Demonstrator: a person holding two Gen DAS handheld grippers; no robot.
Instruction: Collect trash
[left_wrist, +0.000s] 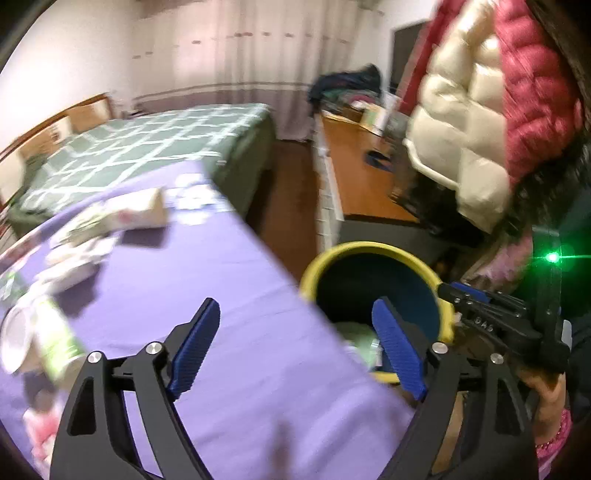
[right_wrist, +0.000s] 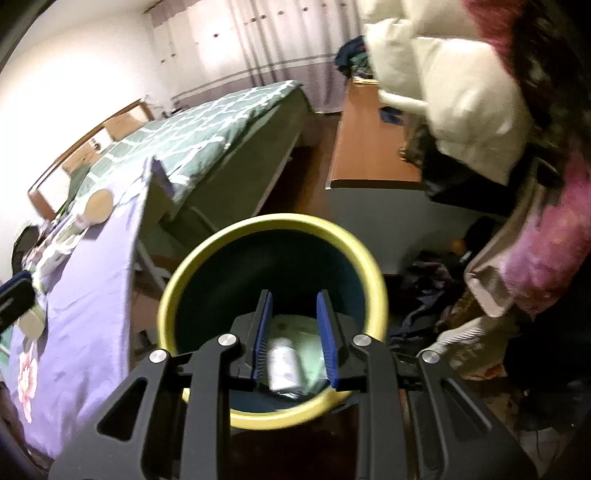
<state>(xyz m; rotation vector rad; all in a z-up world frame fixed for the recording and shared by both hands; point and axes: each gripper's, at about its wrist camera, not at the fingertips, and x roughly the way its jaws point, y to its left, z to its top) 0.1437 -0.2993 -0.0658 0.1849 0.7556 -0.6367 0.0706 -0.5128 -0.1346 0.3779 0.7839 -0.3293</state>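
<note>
A home bedroom: a bed (left_wrist: 147, 147) with green checked bedding at ten o'clock, curtains (left_wrist: 251, 48) behind, probably a wooden desk (left_wrist: 362, 177) at one.

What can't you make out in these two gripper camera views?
- Left wrist view: trash on the purple table is motion-blurred; labels unreadable.
- Left wrist view: bin contents hidden behind the left gripper.
- Right wrist view: bottle label blurred, partly behind the right gripper.
</note>
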